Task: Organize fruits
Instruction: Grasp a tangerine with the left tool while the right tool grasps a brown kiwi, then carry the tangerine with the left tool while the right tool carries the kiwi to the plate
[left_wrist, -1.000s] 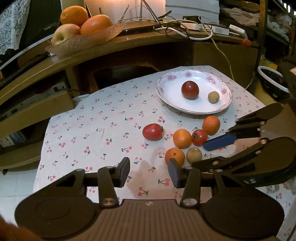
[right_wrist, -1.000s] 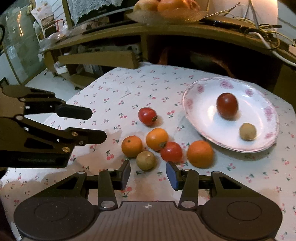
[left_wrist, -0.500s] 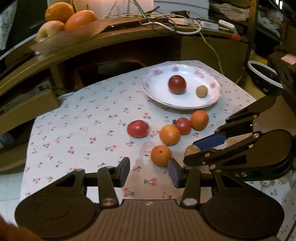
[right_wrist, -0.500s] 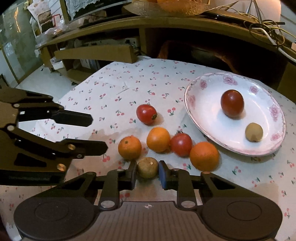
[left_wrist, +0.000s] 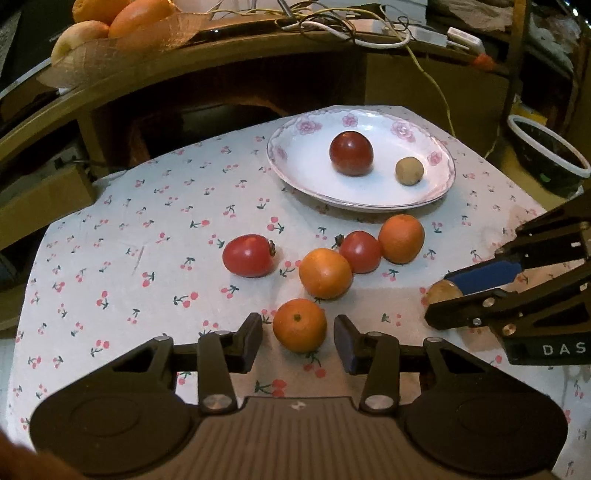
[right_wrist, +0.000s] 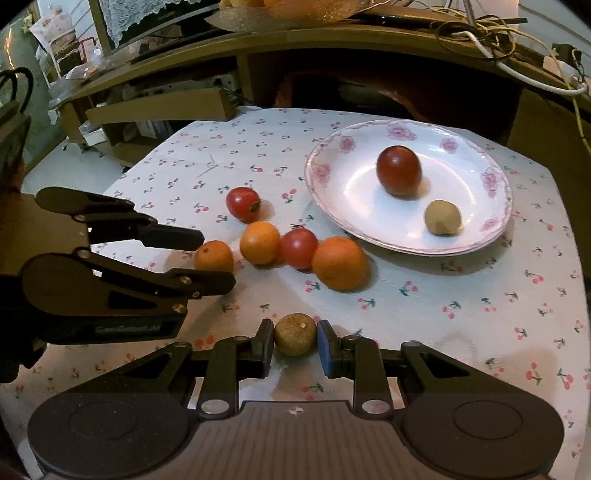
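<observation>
Bare cloth (right_wrist: 461, 325) leads to plate (right_wrist: 495, 229)

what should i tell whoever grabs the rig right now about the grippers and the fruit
Right gripper: jaws shut on the small brown fruit.
Left gripper: open, jaws either side of the near orange, not gripping it.
Plate: holds the dark red tomato and another brown fruit.
On the cloth: two red tomatoes and two more oranges.
Done: two fruits plated. Left: probably plate the held fruit, then the five on the cloth.
</observation>
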